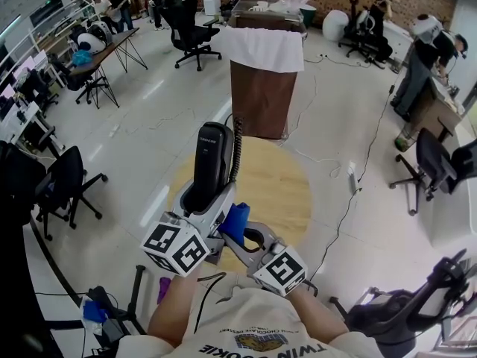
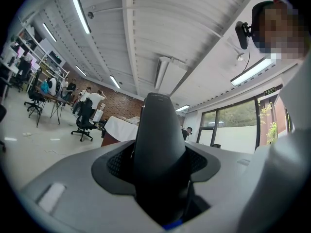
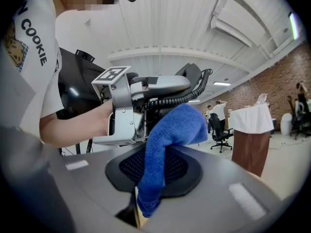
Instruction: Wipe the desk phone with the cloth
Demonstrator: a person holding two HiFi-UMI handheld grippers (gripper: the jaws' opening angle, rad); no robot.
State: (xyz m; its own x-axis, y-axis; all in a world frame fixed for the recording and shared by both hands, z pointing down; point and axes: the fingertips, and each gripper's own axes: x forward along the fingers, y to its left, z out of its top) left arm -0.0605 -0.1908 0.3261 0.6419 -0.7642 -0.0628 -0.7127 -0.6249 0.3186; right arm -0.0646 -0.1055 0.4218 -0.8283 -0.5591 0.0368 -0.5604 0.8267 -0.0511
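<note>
Desk phone point(image 1: 211, 162) stands upright above the round tabletop point(image 1: 276, 185), clamped in the left claw point(image 1: 200, 213). The right claw point(image 3: 141, 212), also above the tabletop, pinches 1 blue cloth point(image 3: 167, 140). A hard wipe could lever the phone from its seemingly low grip.

Crowded middle, open right side
Phone point(image 1: 211, 162) and cloth point(image 1: 235, 222) block the centre; free room over the round desk point(image 1: 277, 192) rightward.

Black desk phone point(image 1: 211, 162) upright; blue cloth point(image 1: 235, 222) bunched beside its base.
</note>
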